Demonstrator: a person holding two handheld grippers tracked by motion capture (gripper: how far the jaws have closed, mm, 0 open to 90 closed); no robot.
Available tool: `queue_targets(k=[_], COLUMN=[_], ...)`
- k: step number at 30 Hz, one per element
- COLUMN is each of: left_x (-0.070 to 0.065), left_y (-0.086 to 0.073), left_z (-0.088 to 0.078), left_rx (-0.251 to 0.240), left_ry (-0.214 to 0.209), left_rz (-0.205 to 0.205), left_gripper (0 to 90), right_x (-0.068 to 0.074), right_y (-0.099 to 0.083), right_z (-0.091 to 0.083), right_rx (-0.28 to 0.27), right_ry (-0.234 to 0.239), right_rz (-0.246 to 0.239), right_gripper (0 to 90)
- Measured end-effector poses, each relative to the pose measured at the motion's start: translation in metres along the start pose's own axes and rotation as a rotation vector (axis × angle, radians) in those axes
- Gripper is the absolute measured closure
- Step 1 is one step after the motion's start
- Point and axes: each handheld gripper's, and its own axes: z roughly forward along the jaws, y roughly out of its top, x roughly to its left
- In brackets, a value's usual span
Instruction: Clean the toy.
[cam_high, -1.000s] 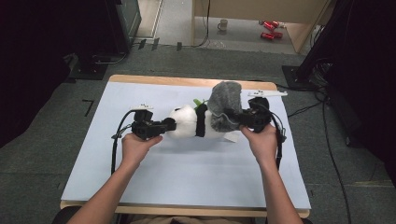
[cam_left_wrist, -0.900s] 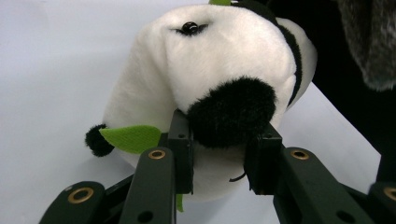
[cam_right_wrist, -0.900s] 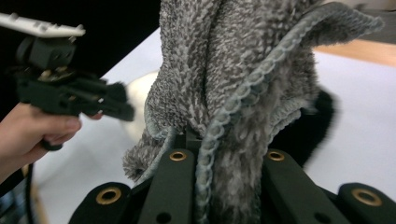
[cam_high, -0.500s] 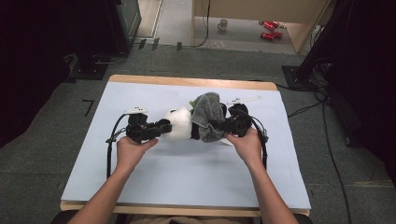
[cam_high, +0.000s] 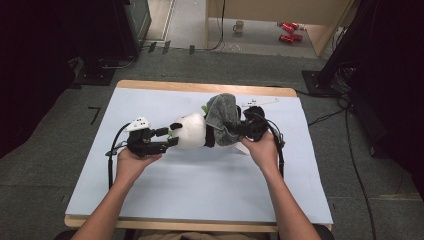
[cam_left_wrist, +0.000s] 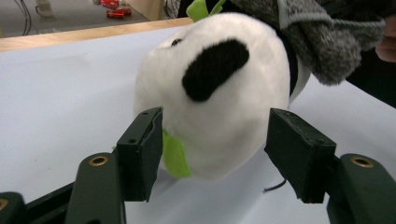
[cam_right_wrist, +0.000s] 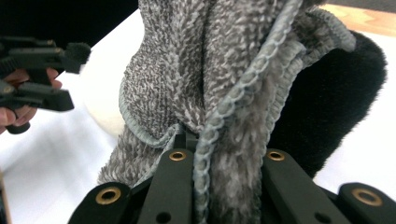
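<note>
Right gripper (cam_right_wrist: 198, 154): jaws clamped tight on a bunched fold of the grey towel (cam_right_wrist: 224, 70); the hem runs straight down between them. In the high view this gripper (cam_high: 239, 129) sits at 3 o'clock of the towel (cam_high: 220, 117), which is draped over the body end of the panda plush (cam_high: 192, 131).

Left gripper (cam_left_wrist: 212, 154): jaws have just been opening and now stand wide, one each side of the white head of the panda plush (cam_left_wrist: 210, 93). The pads don't press on it, though the left one is close against the green leaf bit (cam_left_wrist: 175, 154). From above, the left gripper (cam_high: 167, 139) is at 9 o'clock of the plush.

The plush lies on its side near mid-table on the white table sheet (cam_high: 200, 195), head toward 9 o'clock, towel end toward 3 o'clock.

Risks, judged from this:
- The plush is free at the head end, so a pull on the towel from 3 o'clock could drag or roll the whole toy instead of sliding the cloth.
- The towel is pinched as a thick wad; a tug may slip layers out and leave only the hem held.
- The open left jaws are close to the leaf; closing there could catch the leaf alone, not the head.
- The cloth blocks the right gripper view, so placement must be judged from above.
</note>
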Motion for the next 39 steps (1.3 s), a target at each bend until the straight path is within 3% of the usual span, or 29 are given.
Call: queue_targets(k=[5,11,14,16,18,20,23,26,36,39], left_x=[0.010,0.012,0.015,0.017,0.018,0.015,0.010,0.005,-0.011,-0.019], left_y=[-0.010,-0.013,-0.013,-0.015,-0.015,-0.015,-0.011,-0.009,-0.001,0.001], left_z=[0.011,0.029,0.036,0.041,0.045,0.045,0.043,0.043,0.039,0.039], left_rx=[0.020,0.021,0.011,0.002,0.017,0.029,0.034,0.039,0.061,0.065], left_ry=[-0.014,-0.004,-0.010,-0.011,-0.019,-0.028,-0.003,0.004,-0.009,0.000], left_rz=[-0.023,0.049,0.056,0.046,0.010,-0.026,-0.019,-0.021,-0.062,-0.048], left_gripper=[32.2,27.4,25.7,24.0,25.0,38.7,53.3,60.6,68.2,69.1], right_x=[-0.006,-0.014,-0.015,-0.015,-0.014,-0.012,-0.005,0.004,0.047,0.058], right_y=[0.005,0.007,0.007,0.008,0.008,0.009,0.012,0.015,0.025,0.024], right_z=[0.001,-0.001,0.000,0.000,0.000,-0.001,-0.005,-0.009,-0.007,0.002], right_rx=[-0.019,-0.033,-0.038,-0.040,-0.041,-0.042,-0.050,-0.065,-0.091,-0.075], right_ry=[-0.006,-0.014,-0.010,-0.012,-0.009,-0.005,-0.003,0.014,0.134,0.171], right_rz=[0.014,0.026,0.033,0.035,0.040,0.049,0.046,0.037,-0.026,-0.036], right_gripper=[81.3,80.9,80.8,80.7,80.7,80.8,80.9,81.0,81.0,81.0])
